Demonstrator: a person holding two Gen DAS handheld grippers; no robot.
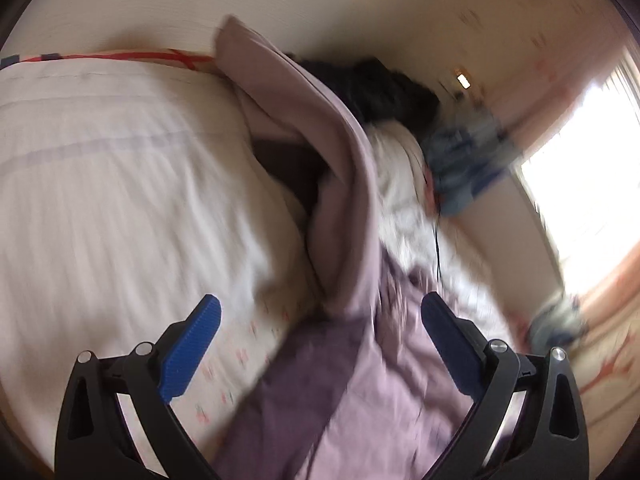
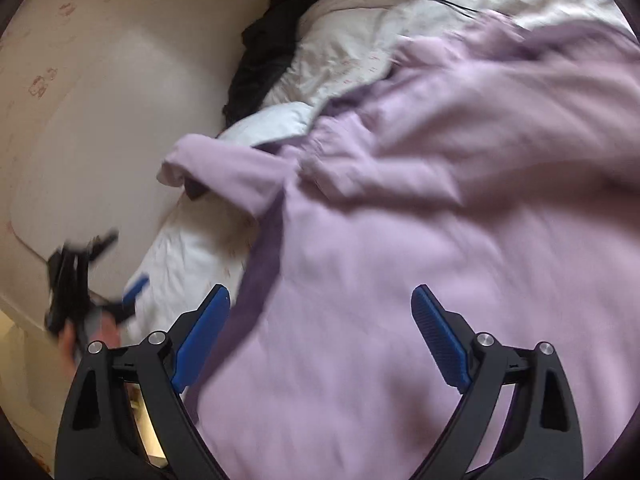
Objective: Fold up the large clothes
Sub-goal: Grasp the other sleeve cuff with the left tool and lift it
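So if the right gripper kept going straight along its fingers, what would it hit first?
Most likely the lilac fabric garment spread on the bed: it fills the view between the open right gripper fingers. Motion blur makes depth uncertain.

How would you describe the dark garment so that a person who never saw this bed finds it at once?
Start from the white bedding and follow it to where it meets the cream wall. There, above the lilac garment, lies a crumpled black garment. It is the only black fabric; the rest nearby is white or lilac.
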